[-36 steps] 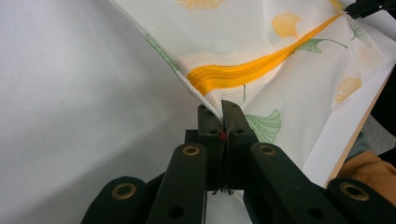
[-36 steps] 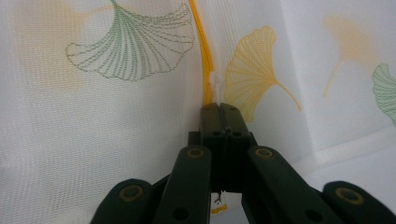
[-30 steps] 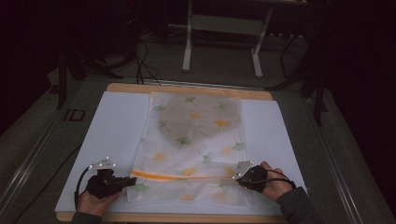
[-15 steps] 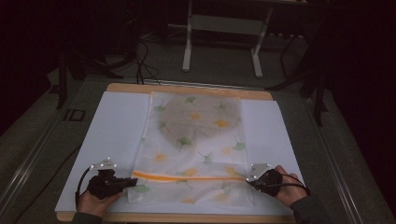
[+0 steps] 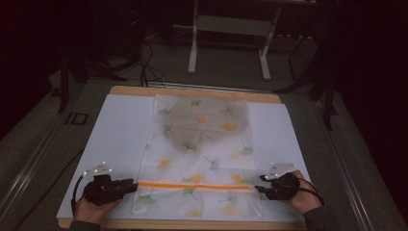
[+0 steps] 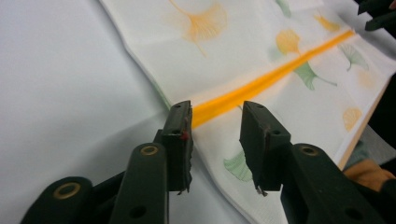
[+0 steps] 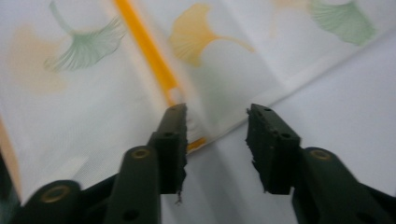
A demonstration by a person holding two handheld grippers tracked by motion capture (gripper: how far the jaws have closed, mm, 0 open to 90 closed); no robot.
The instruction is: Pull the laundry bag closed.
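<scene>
Fingers (image 7: 264, 140) of right gripper (image 5: 260, 183) now spread (earlier pinching cloth (image 5: 202, 154)).

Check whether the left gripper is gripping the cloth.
Apart. In the left gripper view the left gripper stands open, bare cloth and its orange stripe between the jaws, nothing pinched.

No readable text, label, brand or number in any view. Cloth (image 5: 199, 154) carries a printed leaf pattern and an orange stripe (image 5: 195, 185), no lettering. Dark tag (image 5: 77, 118) beside the table: marking too small to read.
</scene>
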